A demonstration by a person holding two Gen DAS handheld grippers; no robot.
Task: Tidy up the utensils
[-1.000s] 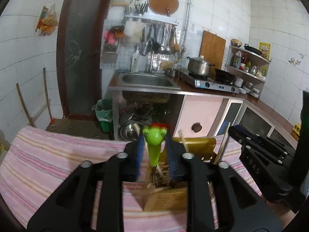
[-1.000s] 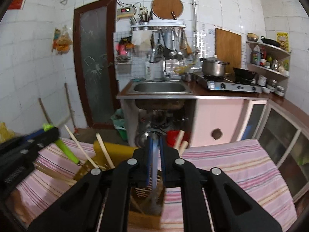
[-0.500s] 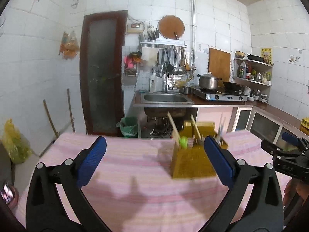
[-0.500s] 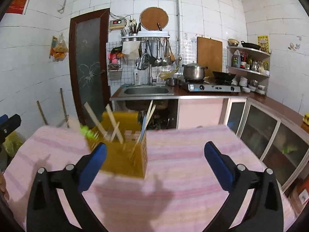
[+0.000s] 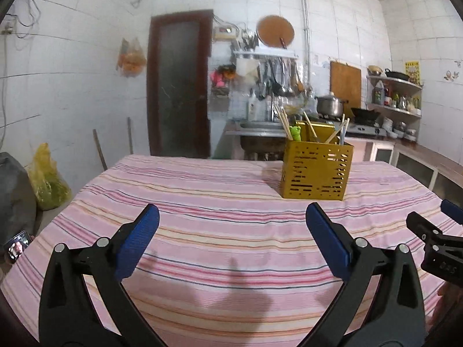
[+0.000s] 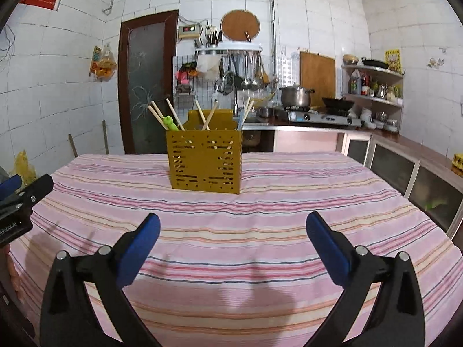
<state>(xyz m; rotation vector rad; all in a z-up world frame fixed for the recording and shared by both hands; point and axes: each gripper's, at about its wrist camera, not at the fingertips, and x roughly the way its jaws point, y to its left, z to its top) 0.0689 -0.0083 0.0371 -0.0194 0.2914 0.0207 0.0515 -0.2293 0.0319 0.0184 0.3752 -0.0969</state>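
Black plastic frame on left gripper (image 5: 231,222), 2 long arms spreading into a V, triangular cut-outs near base. Blue ribbed pads (image 5: 139,243) lining inner faces of both fingers. Round silver screw heads, 2 per arm, just behind pads. Same build on right gripper (image 6: 233,224): black arms, blue pads (image 6: 327,248), silver screws. Seen from the side at frame edges: blocky black housing, small silver screws, white lettering too small to read, blue fingertip poking past
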